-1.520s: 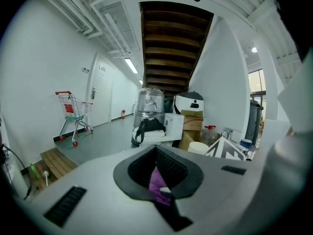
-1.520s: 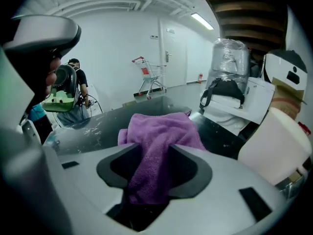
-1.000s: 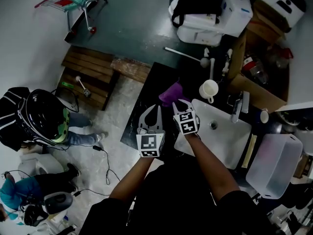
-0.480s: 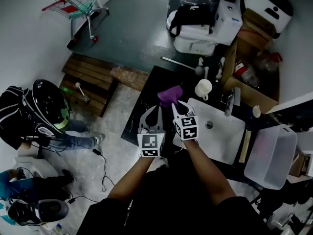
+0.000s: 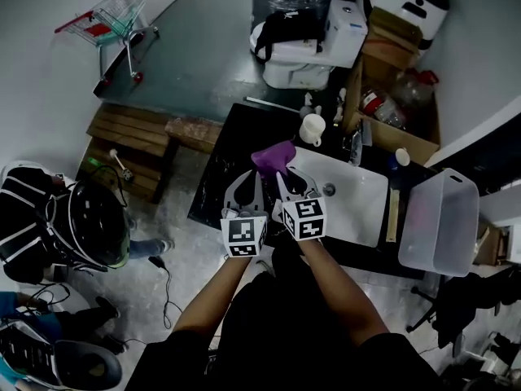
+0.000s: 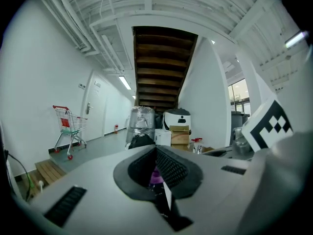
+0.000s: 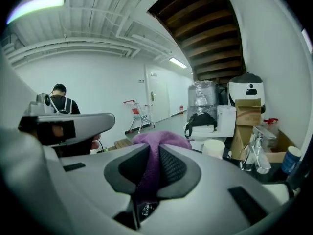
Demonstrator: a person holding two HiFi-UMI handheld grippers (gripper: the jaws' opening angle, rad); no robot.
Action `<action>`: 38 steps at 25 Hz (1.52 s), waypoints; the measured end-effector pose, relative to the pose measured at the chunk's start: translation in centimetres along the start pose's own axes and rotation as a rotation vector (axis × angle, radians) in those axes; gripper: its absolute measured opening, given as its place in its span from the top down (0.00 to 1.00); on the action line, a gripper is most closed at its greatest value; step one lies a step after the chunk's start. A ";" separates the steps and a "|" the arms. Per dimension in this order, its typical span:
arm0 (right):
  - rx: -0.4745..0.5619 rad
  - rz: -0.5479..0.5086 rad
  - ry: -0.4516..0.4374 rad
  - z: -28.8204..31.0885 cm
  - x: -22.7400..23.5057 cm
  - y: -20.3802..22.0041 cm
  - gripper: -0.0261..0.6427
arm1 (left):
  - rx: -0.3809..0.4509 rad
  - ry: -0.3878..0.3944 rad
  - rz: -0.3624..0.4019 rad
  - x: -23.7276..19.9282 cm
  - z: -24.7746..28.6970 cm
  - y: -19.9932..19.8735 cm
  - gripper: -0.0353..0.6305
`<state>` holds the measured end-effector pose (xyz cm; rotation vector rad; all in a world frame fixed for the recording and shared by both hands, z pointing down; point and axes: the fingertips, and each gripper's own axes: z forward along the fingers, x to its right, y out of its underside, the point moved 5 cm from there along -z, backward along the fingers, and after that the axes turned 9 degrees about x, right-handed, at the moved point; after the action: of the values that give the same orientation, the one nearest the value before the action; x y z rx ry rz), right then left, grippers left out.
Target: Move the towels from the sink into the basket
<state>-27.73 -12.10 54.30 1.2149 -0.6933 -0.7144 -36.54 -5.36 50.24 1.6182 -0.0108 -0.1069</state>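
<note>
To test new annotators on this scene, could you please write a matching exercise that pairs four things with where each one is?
Things:
1. purple towel
2. white mug
3. translucent basket
4. shopping trolley

Places:
A. on the grey floor, far upper left
B. clamped in the right hand-held gripper
C. right of the sink in the head view
D. on the dark counter, just beyond the sink

Pairs: 1-B, 2-D, 3-C, 4-A

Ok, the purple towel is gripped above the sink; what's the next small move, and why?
Probably swing the right gripper rightward over the sink toward the basket: it is shut on the towel, held near the sink's left end, and the basket stands beyond the right end.
</note>
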 end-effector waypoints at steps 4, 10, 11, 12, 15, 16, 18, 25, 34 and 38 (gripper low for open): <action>0.022 0.000 0.047 -3.9 0.1 -0.6 0.86 | 0.001 0.034 -0.011 2.3 -1.1 -0.1 0.94; 0.055 0.008 0.105 -9.3 1.6 -1.3 0.86 | 0.007 0.087 -0.005 7.1 -2.3 -1.2 0.94; 0.067 0.013 0.113 -10.0 1.8 -1.5 0.86 | 0.008 0.097 0.002 7.8 -2.4 -1.3 0.94; 0.079 0.017 0.120 -10.6 2.0 -1.6 0.86 | 0.011 0.106 0.011 8.4 -2.6 -1.4 0.94; 0.109 0.025 0.131 -12.4 2.5 -1.7 0.86 | 0.024 0.125 0.036 10.1 -3.0 -1.4 0.94; 0.116 0.026 0.134 -13.0 2.8 -1.6 0.86 | 0.028 0.129 0.040 10.9 -3.1 -1.5 0.94; 0.130 0.028 0.139 -14.7 3.6 -1.6 0.86 | 0.034 0.139 0.044 12.8 -3.4 -1.8 0.94; 0.171 0.017 0.182 -23.9 8.0 -1.8 0.86 | 0.017 0.175 0.053 22.1 -5.9 -2.0 0.94; 0.194 0.015 0.244 -36.0 13.7 0.4 0.86 | 0.020 0.238 0.048 35.0 -9.0 -1.4 0.94; 0.208 0.005 0.264 -39.7 15.6 1.0 0.86 | 0.014 0.259 0.048 39.2 -9.8 -0.9 0.94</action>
<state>13.22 -1.54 48.42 1.4666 -0.5592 -0.4732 3.15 1.56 47.36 1.6348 0.1495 0.1399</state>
